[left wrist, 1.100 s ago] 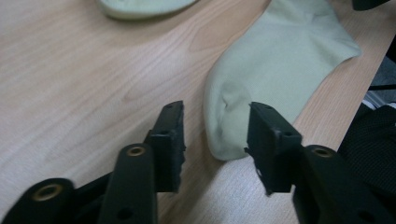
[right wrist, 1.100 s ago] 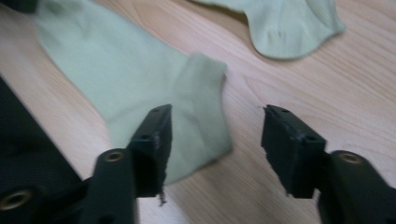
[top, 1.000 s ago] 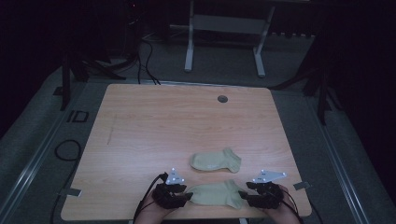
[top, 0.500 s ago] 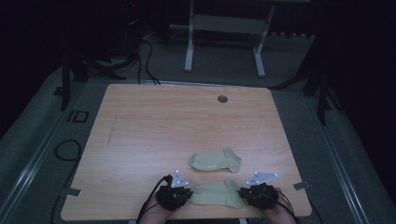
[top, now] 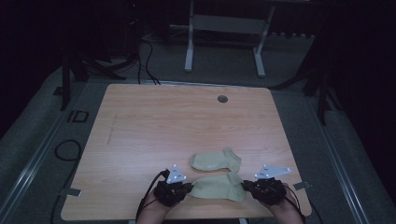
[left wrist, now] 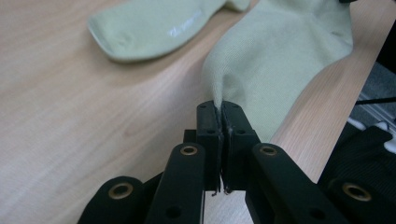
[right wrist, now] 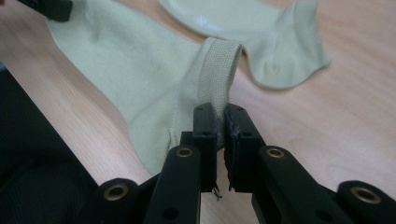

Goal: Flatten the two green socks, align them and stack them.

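Two pale green socks lie on a wooden table (top: 159, 121). My two grippers hold the near sock (top: 217, 186) by its ends along the table's front edge. My left gripper (top: 189, 189) is shut on a pinch of fabric at the toe end (left wrist: 220, 109), where the near sock (left wrist: 280, 56) rises into a small peak. My right gripper (top: 245, 186) is shut on the ribbed cuff (right wrist: 219, 65), which stands up from the near sock (right wrist: 130, 60) into the jaws (right wrist: 220, 114). The far sock (top: 215, 160) lies flat just behind, touched by neither gripper.
The table's front edge (left wrist: 308, 107) runs right under the held sock, with the person's dark sleeves below it. A round cable hole (top: 222, 99) sits near the back edge. A white desk frame (top: 224, 28) and cables (top: 65, 151) are on the floor beyond.
Both grippers have closed on the near sock's two ends and come up slightly, raising those ends off the table. The far sock has not moved.
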Action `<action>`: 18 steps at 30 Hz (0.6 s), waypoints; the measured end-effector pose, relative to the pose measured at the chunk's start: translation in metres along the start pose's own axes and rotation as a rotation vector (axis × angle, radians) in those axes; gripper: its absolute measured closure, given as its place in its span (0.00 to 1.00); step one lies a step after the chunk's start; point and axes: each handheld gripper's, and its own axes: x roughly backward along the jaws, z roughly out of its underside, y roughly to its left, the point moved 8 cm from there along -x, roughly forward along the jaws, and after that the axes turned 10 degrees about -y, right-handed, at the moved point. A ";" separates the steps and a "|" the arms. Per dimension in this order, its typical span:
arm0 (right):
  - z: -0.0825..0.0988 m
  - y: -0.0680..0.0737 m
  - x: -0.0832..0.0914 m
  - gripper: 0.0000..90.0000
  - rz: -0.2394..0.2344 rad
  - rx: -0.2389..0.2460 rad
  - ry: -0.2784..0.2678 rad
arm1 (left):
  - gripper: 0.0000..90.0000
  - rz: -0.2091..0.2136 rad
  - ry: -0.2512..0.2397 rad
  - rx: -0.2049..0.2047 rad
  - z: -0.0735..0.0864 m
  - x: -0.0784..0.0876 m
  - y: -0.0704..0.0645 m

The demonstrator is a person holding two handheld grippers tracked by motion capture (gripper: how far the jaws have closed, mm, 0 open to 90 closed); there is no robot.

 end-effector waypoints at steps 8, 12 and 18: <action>-0.030 -0.010 0.006 0.93 0.022 0.038 -0.019 | 0.97 -0.022 -0.021 -0.027 -0.031 0.007 0.007; -0.046 -0.021 0.006 0.93 0.029 0.028 -0.032 | 0.97 -0.031 -0.025 -0.049 -0.046 0.010 0.013; -0.072 -0.035 0.008 0.93 0.035 0.029 -0.044 | 0.97 -0.051 -0.035 -0.057 -0.065 0.009 0.023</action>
